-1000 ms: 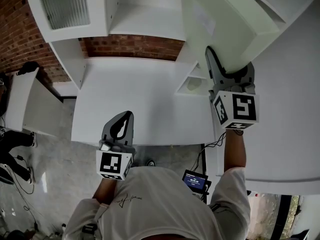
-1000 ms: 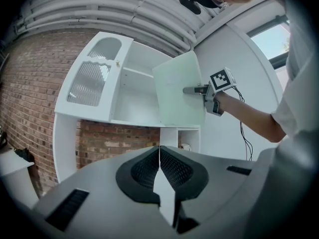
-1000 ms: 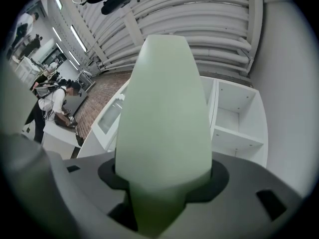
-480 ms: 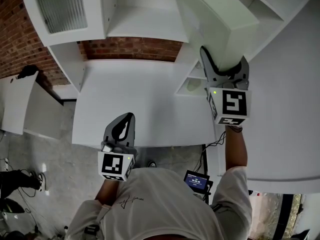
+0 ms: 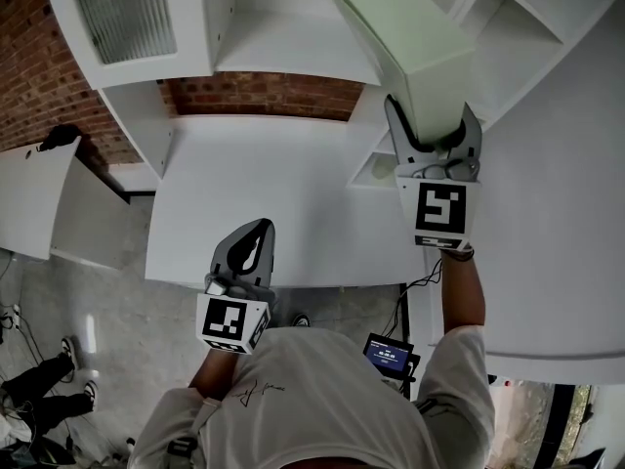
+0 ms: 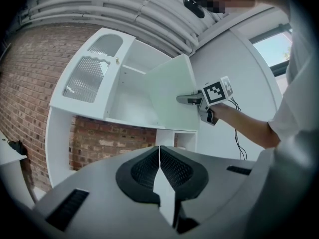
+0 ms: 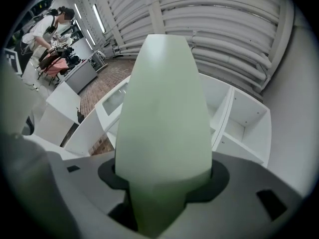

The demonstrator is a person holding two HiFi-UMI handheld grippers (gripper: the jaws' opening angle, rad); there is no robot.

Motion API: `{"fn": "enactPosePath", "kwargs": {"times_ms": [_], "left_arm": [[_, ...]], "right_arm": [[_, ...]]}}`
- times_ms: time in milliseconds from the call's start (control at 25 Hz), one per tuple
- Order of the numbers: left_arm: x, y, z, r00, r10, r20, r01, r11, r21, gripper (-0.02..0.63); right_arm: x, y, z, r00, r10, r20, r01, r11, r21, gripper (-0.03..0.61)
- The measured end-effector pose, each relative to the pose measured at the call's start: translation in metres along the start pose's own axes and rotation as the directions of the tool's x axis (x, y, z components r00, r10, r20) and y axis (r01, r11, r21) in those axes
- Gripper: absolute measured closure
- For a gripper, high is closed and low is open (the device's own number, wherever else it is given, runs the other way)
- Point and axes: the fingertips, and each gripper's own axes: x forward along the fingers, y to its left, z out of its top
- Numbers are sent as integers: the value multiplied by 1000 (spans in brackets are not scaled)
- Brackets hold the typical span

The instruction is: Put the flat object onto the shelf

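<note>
Lower left of head view: our left gripper (image 5: 257, 231) sits over front edge of white table (image 5: 283, 193) — jaws pressed together, nothing between them. Right of centre: our right gripper (image 5: 431, 125) held higher, jaws clamped on lower edge of pale green flat panel (image 5: 395, 27). Panel tilts up toward top of frame, in front of white shelf unit (image 5: 283, 42) — we can't tell if it touches. Brick wall (image 5: 264, 94) beyond, below shelf.

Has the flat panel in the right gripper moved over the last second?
Yes. The flat panel, clamped in the right gripper, has swung its far end left, toward the open shelf compartment.
</note>
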Motion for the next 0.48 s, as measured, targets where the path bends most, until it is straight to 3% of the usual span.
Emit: {"fn": "enactPosePath", "kwargs": {"times_ms": [480], "left_arm": [[-2,7,2,1000,6,11,-6,1000,-18,594]], "right_arm": [[12,33,0,999,31,-33,-36,981,-193,304]]}}
